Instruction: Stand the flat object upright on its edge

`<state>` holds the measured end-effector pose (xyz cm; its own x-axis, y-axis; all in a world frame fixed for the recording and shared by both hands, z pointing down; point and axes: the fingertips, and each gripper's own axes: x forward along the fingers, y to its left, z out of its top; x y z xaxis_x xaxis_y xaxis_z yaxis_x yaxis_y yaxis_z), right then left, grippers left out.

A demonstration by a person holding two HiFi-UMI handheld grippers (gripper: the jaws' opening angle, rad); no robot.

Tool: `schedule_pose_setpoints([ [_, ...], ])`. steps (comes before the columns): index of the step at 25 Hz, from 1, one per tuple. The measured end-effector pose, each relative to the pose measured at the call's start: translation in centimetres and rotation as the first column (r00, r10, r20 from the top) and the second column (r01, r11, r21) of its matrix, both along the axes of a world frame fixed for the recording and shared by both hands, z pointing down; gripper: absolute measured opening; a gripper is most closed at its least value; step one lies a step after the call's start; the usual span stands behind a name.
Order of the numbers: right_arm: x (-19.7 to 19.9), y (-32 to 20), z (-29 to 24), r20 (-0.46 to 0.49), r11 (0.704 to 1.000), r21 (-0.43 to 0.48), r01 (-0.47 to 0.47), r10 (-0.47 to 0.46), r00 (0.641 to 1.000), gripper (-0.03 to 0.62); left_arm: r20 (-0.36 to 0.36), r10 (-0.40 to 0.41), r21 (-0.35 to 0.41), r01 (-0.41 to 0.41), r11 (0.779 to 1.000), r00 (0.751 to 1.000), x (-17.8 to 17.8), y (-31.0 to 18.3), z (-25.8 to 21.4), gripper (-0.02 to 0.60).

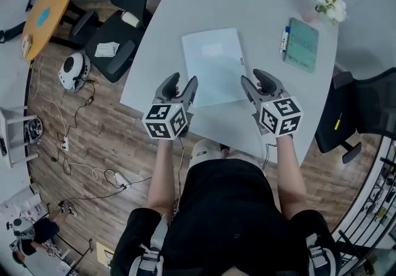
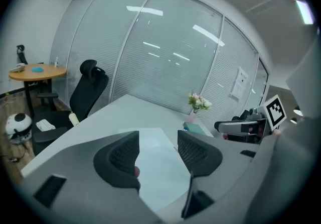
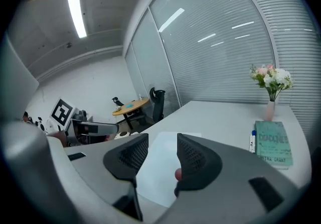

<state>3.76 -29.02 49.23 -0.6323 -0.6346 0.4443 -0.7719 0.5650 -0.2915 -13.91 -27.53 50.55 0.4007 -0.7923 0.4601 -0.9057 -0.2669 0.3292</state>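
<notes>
A person holds two grippers at the near edge of a pale blue folder (image 1: 213, 64) lying flat on a grey table (image 1: 260, 2).
Both forearms reach forward. The left gripper (image 1: 184, 83) hovers at the folder's near left corner, jaws apart, gripping nothing. The right gripper (image 1: 253, 80) hovers at its near right edge, jaws likewise apart and empty. A green book (image 1: 302, 44) lies farther right.

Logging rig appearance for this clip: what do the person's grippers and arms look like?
Both the left gripper and right gripper are grey handheld units with dark, curved fingers that have meshed inner faces. Each carries a white cube printed with black square markers. A thin cable hangs from each. The person wears black clothing; the forearms are uncovered.
</notes>
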Motion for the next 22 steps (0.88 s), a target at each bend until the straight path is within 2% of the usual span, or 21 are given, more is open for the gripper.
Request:
schedule_pose_setpoints([
  [8,-1.1,-5.5,4.8,-0.053,0.996,-0.071,-0.048,0.045,0.998,0.198,-0.006,0.018,-0.125,-0.019,0.992,1.0,-1.9,-4.8,5.8,0.232],
  [16,-1.4,-10.4,9.6,-0.07,0.986,-0.151,-0.072,0.062,0.996,0.221,-0.047,-0.008,-0.221,-0.002,0.975,0.999,-2.6,-9.0,11.4,0.242],
  [22,-2.3,-13.4,13.4,-0.1,0.975,-0.208,-0.075,0.055,0.993,0.247,-0.137,-0.074,-0.324,0.026,0.946,0.988,-4.2,-10.6,15.6,0.247],
])
